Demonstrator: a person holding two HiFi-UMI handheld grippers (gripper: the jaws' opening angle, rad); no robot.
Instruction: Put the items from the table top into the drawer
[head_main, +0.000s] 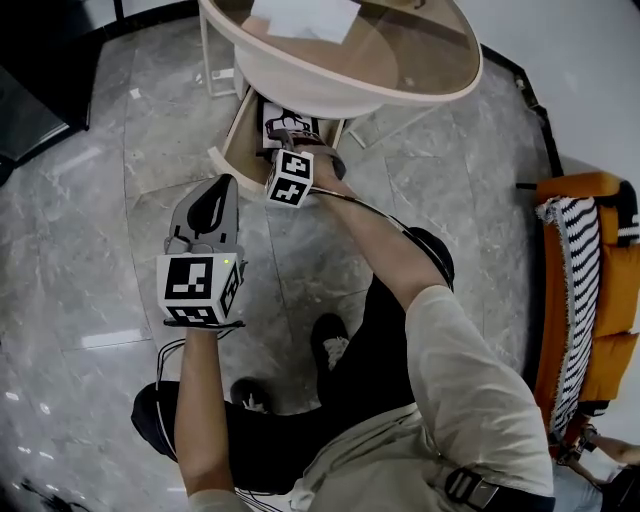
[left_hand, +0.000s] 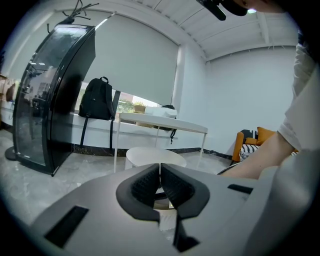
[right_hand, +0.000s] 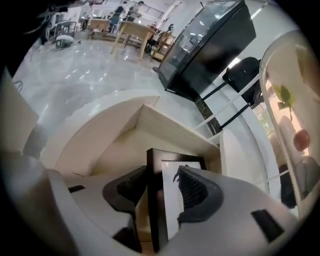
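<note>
A black picture frame (right_hand: 167, 190) with a white print stands on edge in the open wooden drawer (right_hand: 115, 140) under the round table (head_main: 440, 90). My right gripper (right_hand: 160, 182) points steeply down into the drawer with the frame between its jaws. The right pad stands clear of the print, so the jaws are open. From the head view the frame (head_main: 285, 125) shows just beyond the right gripper (head_main: 291, 140) in the drawer (head_main: 236, 135). My left gripper (head_main: 215, 195) hovers over the floor beside the drawer, its pads (left_hand: 150, 182) shut together on nothing. White paper (head_main: 305, 18) lies on the tabletop.
An orange chair (head_main: 585, 290) with a striped cushion stands at the right. The person's legs and shoes (head_main: 330, 345) are below the drawer. The left gripper view shows a black curved cabinet (left_hand: 50, 95), a backpack (left_hand: 97, 100) and a white desk (left_hand: 160, 122) beyond the round table (left_hand: 150, 156).
</note>
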